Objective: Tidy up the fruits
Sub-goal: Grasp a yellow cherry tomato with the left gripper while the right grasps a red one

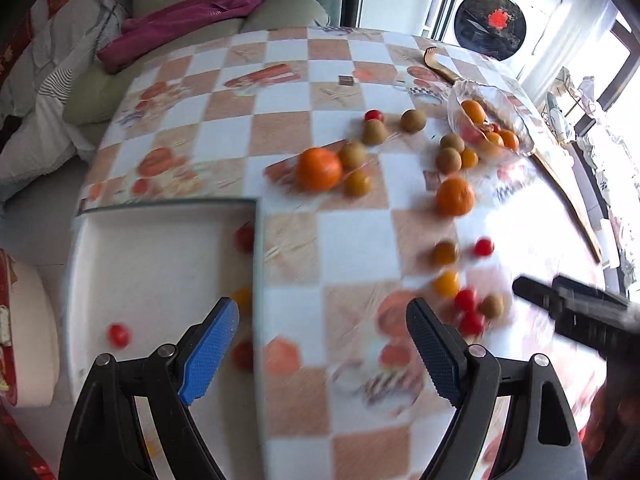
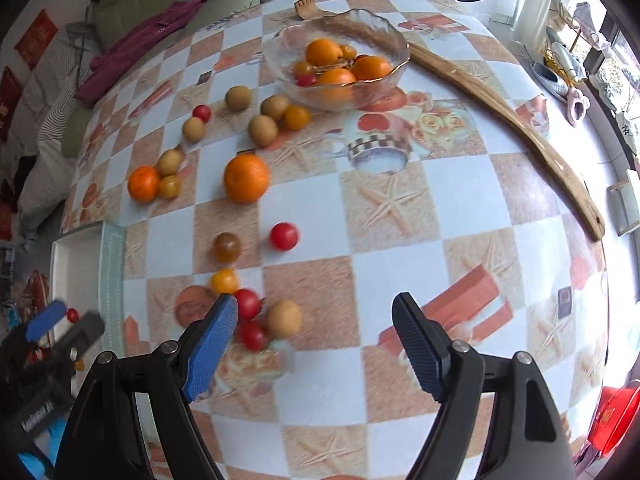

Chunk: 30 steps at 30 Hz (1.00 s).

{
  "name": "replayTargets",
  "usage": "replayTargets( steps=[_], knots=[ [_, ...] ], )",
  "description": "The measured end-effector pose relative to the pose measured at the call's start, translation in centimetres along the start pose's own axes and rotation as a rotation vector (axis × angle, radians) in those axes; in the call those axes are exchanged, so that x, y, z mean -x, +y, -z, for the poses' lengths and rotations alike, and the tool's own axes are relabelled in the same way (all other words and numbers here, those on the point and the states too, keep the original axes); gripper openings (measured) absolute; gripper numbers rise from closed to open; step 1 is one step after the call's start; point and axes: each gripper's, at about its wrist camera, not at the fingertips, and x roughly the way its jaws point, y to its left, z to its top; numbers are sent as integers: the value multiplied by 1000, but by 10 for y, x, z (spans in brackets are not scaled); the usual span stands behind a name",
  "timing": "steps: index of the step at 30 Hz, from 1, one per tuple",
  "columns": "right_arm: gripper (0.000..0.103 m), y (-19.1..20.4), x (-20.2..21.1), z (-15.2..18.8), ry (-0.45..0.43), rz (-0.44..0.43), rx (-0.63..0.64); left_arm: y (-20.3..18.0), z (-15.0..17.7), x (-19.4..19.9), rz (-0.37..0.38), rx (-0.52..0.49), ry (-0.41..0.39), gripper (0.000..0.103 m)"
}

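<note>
**Both grippers empty and wide over scattered fruit**

Fruit lies loose on the counter [image 2: 400, 208], a checkered cloth. Round pieces, no clear long axis. Two big oranges: one mid-counter [image 2: 246, 178], one further left [image 2: 143, 184] touching two small brown fruits. More brown fruits [image 2: 263, 131] and an orange tomato [image 2: 297, 117] sit just in front of the glass bowl [image 2: 384, 32]. The bowl stands upright at the far side and holds several orange fruits and a red tomato. A long wooden stick [image 2: 500, 112] runs diagonally from behind the bowl toward the right edge, its forked end far.

Near cluster: red tomato [image 2: 284, 236], dark amber tomato [image 2: 227, 246], yellow tomato [image 2: 224, 281], two red tomatoes [image 2: 248, 304] and a brown fruit [image 2: 284, 319], close together.

White tray [image 1: 160, 248] sits at the left counter edge, long side running away from the camera. A red tomato [image 1: 119, 335] lies in it; other red and orange blobs along its right wall are too blurred to place.

Left gripper [image 1: 322, 346] points steeply down over the tray's right edge, jaws wide apart, nothing between the pads. Right gripper [image 2: 314, 342] also points steeply down, over the near cluster, jaws spread, nothing clamped; its left finger [image 2: 212, 344] overlaps the red tomatoes in view, contact unclear. Each gripper shows blurred in the other's view.
</note>
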Motion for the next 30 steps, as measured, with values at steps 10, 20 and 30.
replayTargets(
  steps=[10,20,30],
  knots=[
    [65,-3,-19,-13,17,-41,86,-19,-33,-61,-9,15,50,67],
    [56,4,-40,-21,41,-92,159,-33,-53,-83,-23,-20,25,56],
    [41,26,-47,-25,4,-85,234,-41,-72,-92,-33,-36,-9,47]
  ],
)
